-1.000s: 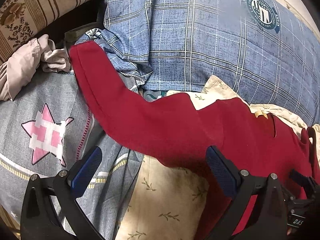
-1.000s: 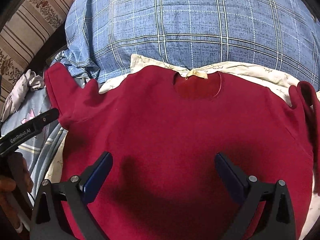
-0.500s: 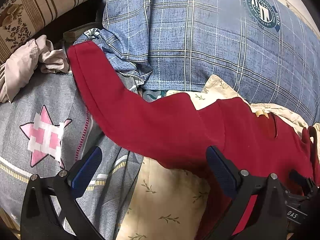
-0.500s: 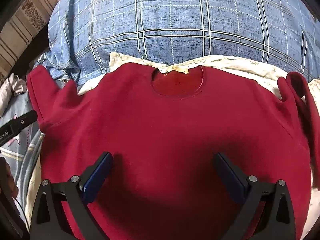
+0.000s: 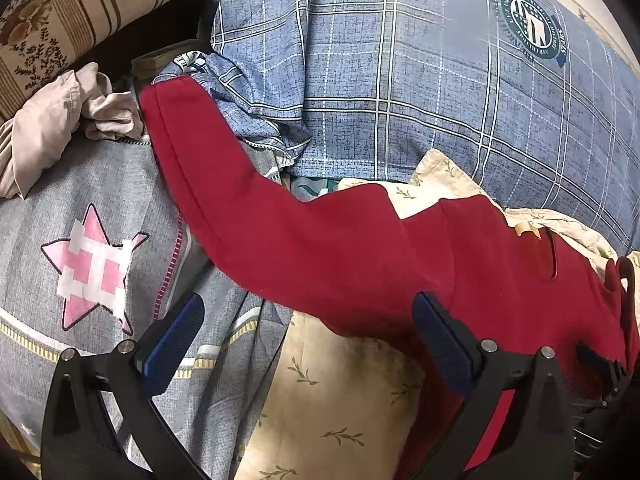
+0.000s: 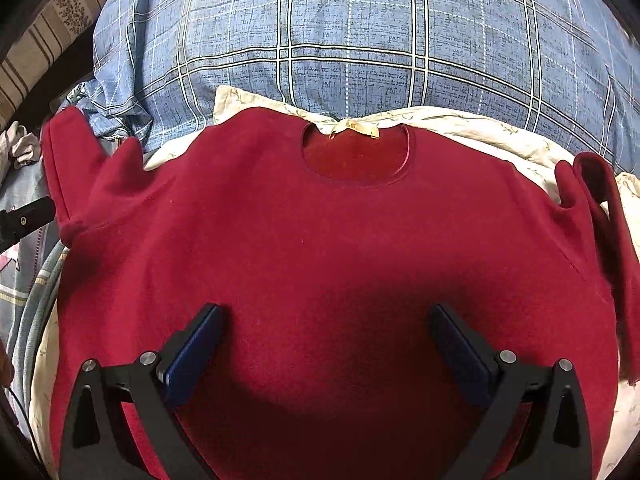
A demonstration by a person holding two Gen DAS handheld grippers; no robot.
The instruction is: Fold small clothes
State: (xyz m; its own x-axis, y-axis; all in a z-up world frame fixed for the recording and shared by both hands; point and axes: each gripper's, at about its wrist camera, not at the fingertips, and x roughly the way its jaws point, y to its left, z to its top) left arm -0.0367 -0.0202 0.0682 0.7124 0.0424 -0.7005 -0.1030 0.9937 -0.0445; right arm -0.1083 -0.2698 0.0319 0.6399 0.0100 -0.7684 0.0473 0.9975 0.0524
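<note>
- Both grippers stand with jaws spread wide and nothing clamped between them; the left gripper [image 5: 306,340] hangs above the bedding, the right gripper [image 6: 326,346] above the body of a red sweater [image 6: 320,240].
- Whether the right gripper's blue pads [image 6: 192,356] actually press on the cloth or hover just over it cannot be told; a dark shadow lies on the fabric between them.
- From the left wrist view, the sweater's lower hem and right side are cut off by the gripper frame and the edge of view; a black piece of the other tool [image 5: 600,364] shows at far right, only partly visible.
- Ahead of the right gripper the sweater lies flat, front up, neckline [image 6: 356,156] with a pale label away from the tool; one sleeve [image 5: 224,184] stretches out ahead and to the left of the left gripper, the other sleeve [image 6: 604,248] is folded over at the right gripper's right.
- Under the sweater lies a cream sheet with leaf print [image 5: 340,400]; beyond it, a blue plaid quilt [image 6: 340,40].
- Left of the left gripper: grey bedding with a pink star [image 5: 94,268], and further ahead a crumpled beige garment [image 5: 52,128] touching the sleeve's cuff.
</note>
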